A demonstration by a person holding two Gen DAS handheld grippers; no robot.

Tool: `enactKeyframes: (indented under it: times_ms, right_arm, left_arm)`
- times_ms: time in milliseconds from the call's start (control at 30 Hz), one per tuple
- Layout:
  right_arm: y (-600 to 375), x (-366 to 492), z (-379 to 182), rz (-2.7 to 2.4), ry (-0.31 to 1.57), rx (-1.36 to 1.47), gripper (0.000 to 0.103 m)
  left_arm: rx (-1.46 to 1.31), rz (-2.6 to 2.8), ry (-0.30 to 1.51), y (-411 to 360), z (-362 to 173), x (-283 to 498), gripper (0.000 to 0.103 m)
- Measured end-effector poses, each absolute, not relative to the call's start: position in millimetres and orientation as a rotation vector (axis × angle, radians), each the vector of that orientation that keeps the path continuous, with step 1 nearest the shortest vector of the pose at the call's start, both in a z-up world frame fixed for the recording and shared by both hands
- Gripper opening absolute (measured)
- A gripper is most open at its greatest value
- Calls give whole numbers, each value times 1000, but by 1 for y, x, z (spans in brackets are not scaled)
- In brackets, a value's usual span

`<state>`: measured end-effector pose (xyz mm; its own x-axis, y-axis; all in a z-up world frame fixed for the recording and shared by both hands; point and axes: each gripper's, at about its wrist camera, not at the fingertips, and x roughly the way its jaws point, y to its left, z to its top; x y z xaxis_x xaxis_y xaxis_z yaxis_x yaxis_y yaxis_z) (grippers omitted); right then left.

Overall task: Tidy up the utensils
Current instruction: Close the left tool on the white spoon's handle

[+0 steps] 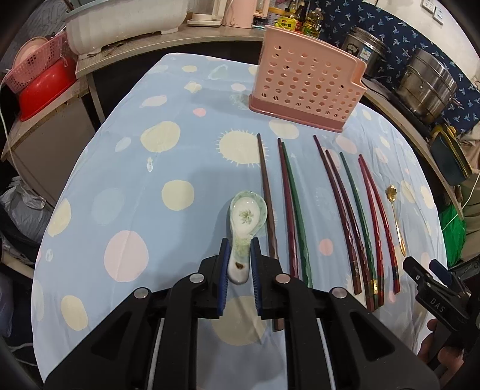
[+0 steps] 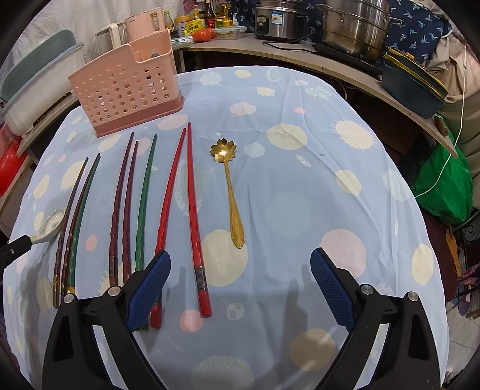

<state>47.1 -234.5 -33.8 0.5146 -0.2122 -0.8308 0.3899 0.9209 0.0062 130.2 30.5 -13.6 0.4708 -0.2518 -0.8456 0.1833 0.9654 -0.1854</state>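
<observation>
While the left claw [image 1: 239, 264] pinches the ceramic spoon [image 1: 244, 228] by its handle at lower centre, lift level toward the pink holder [image 1: 306, 87] upper right; the right claw [image 2: 240, 288] gapes empty.

The near end of the brown chopstick [image 1: 268, 207] ran under the left gripper [image 1: 239, 264], so its butt was partly covered. The ceramic spoon [image 1: 244, 222] had its handle sides masked by the blue pads [image 1: 223, 282]; in the right wrist view only part of its bowl showed beside the black finger at the frame's left edge. The right gripper [image 2: 240, 270] hid the lower ends of 1 red chopstick [image 2: 168, 204] and 1 green chopstick [image 2: 144, 207]. Labels on the bottles [image 2: 210, 18] behind the pink holder [image 2: 126, 87] were too small to read
</observation>
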Motion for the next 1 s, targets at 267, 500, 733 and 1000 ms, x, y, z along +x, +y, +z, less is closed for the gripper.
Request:
enactKeyframes:
  times_ms: [267, 500, 733, 1000]
  right_arm:
    - [-230, 45, -36, -359, 973, 194, 90]
    - [-233, 46, -36, -366, 973, 198, 90]
    - [-234, 46, -33, -371, 962, 188, 90]
    - [-230, 47, -33, -361, 962, 182, 90]
  left_arm:
    - [-87, -271, 1085, 34, -24, 130, 14]
    - [-74, -286, 1079, 31, -23, 128, 6]
    - [-70, -244, 1104, 37, -33, 129, 20]
    - [-101, -280, 1137, 36, -38, 127, 23]
